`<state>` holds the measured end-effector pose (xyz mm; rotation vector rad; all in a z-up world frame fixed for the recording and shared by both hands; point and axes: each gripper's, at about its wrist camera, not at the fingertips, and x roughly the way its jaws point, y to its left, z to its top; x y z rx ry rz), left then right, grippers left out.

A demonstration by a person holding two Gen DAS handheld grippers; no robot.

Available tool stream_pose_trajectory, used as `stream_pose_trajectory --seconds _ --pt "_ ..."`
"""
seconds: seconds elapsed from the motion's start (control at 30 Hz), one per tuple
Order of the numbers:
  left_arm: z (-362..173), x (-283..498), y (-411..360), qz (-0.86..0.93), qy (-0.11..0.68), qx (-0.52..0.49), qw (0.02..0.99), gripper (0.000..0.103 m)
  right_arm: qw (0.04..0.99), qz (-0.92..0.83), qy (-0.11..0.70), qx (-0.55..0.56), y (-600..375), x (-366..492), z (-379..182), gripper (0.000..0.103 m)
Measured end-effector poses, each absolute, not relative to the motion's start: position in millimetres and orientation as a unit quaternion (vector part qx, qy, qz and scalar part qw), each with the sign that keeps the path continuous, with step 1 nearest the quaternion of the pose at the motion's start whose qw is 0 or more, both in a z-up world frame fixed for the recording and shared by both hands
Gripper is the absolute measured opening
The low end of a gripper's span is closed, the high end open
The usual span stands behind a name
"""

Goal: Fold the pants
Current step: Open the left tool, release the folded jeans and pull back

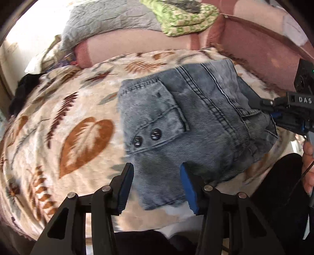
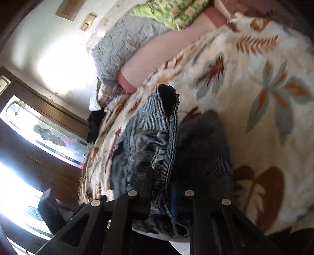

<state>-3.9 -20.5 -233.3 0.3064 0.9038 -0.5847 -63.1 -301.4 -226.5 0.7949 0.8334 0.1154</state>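
A cream blanket (image 1: 58, 121) printed with brown and grey leaves fills most of the left wrist view, spread over a bed and running from the lower left up to the centre top. Behind it, along the upper edge of the frame, sit a grey quilted pillow (image 1: 109, 21), a green patterned cloth (image 1: 184, 17) and a reddish-pink padded surface (image 1: 253, 53) at upper right. In the right wrist view a dark wooden door with patterned glass (image 2: 45, 133) takes the left side, with bright glare beside it.

The pants (image 1: 196, 121), grey-blue denim, lie folded into a compact bundle right of centre on the blanket, a flap pocket with two dark buttons (image 1: 146, 138) facing up. Wide open blanket lies to their left; their right edge sits close to the blanket's border.

The right gripper (image 1: 261, 106) enters from the right edge of the left wrist view and is clamped on the pants' right side; in its own view a seamed denim fold (image 2: 166, 141) is pinched between its fingers. The white letters "DAS" (image 1: 305, 100) can be read on its body; anything further is cut off by the frame.

The left gripper (image 1: 157, 188), at bottom centre, has its jaws spread apart, blue pads (image 1: 188, 188) either side of the pants' near corner, gripping nothing.
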Motion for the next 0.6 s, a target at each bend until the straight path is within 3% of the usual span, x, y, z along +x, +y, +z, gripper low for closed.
stream_pose_trajectory --seconds 0.13,0.27,0.3,0.4,0.6 --pt "-242 -14 -53 -0.298 0.431 0.157 0.837 0.050 0.852 0.007 0.390 0.348 -311 -82 -213 0.016" --pt "-252 -6 -66 -0.308 0.455 0.130 0.825 0.051 0.814 -0.066 0.466 0.340 -338 -78 -268 0.017" --pt "-250 -5 -65 -0.310 0.459 0.127 0.823 0.051 0.801 -0.062 0.478 0.355 -343 -76 -282 0.022" --pt "-232 1 -50 -0.307 0.459 0.119 0.825 0.051 0.812 -0.071 0.442 0.375 -353 -84 -275 0.035" --pt "-182 23 -31 -0.252 0.386 0.121 0.879 0.068 0.869 -0.066 0.365 0.328 -351 -81 -219 0.035"
